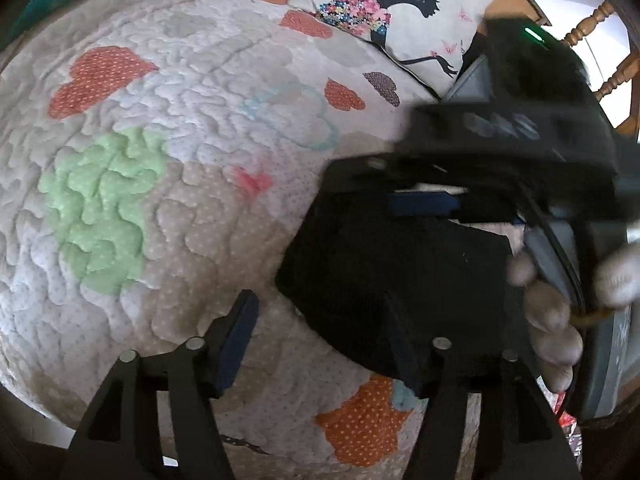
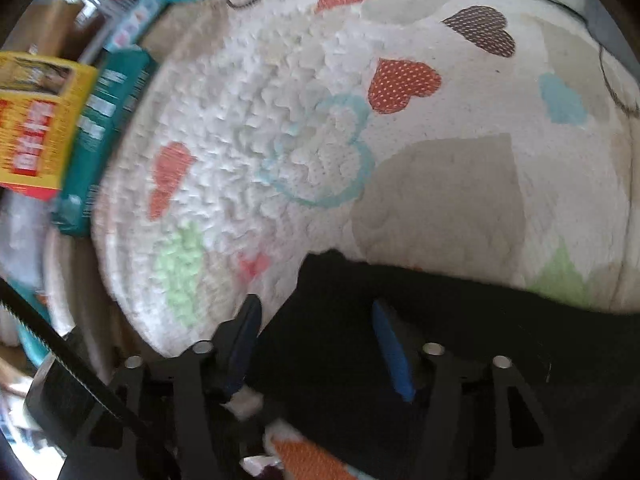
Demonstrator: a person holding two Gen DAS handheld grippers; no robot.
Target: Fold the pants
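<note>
The black pants (image 1: pixel 392 272) lie folded into a small dark bundle on the quilted bedspread (image 1: pixel 160 128). My left gripper (image 1: pixel 324 336) is open, its right finger resting over the bundle's near edge and its left finger over bare quilt. The right gripper (image 1: pixel 508 152) shows above the bundle in the left wrist view, a hand's fingers beside it. In the right wrist view the right gripper (image 2: pixel 320 336) is open, with the pants (image 2: pixel 460 340) lying between and under its blue-padded fingers (image 2: pixel 394 352).
A flower-print pillow (image 1: pixel 404 12) lies at the far side of the bed. Teal and yellow packages (image 2: pixel 80 128) are stacked beside the bed's left edge. Wooden chair spindles (image 1: pixel 592 28) stand at the far right.
</note>
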